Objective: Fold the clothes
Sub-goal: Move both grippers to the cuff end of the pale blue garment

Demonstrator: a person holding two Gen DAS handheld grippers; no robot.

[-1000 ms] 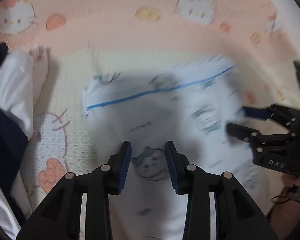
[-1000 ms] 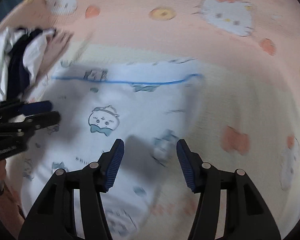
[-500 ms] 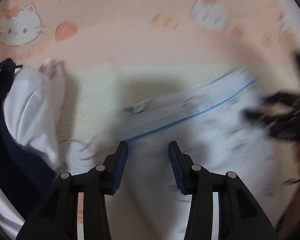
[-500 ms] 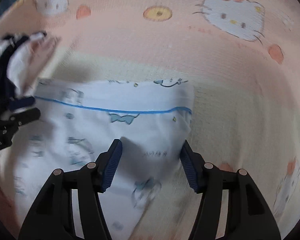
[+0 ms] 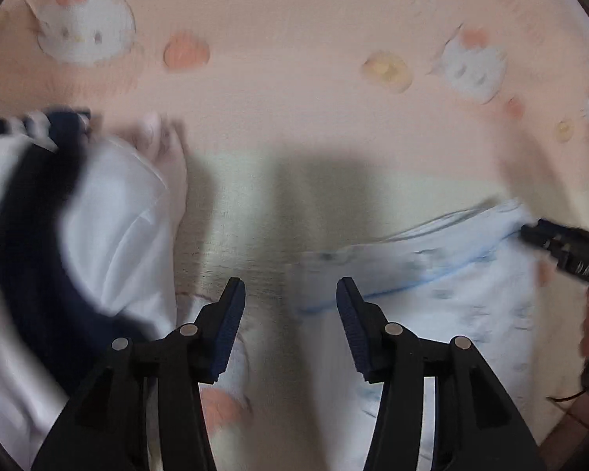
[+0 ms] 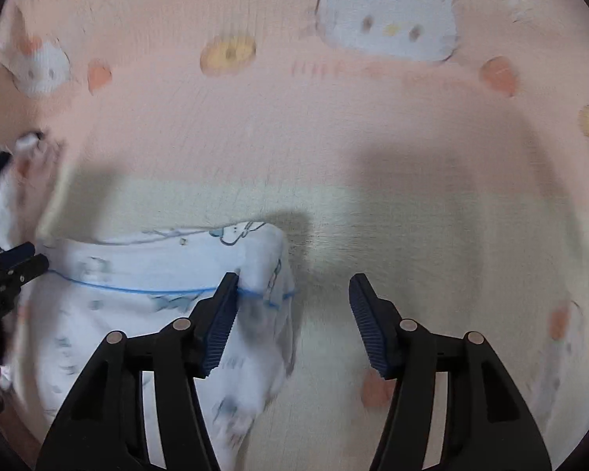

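Light, limp printed garment (image 6: pixel 145 274), best pinched at blue-trimmed corners; left gripper (image 5: pixel 290 324) opening, right gripper (image 6: pixel 293 322) spread, both empty.

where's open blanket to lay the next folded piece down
Free: the pale strip of blanket between the dark and white clothes pile and the light blue printed garment, and the stretch right of that garment. Crowded: the pile side. The left tool is opening over bare blanket.

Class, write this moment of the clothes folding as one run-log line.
left gripper: opening, empty | right gripper: open, empty | printed garment: lying on blanket | clothes pile: beside it
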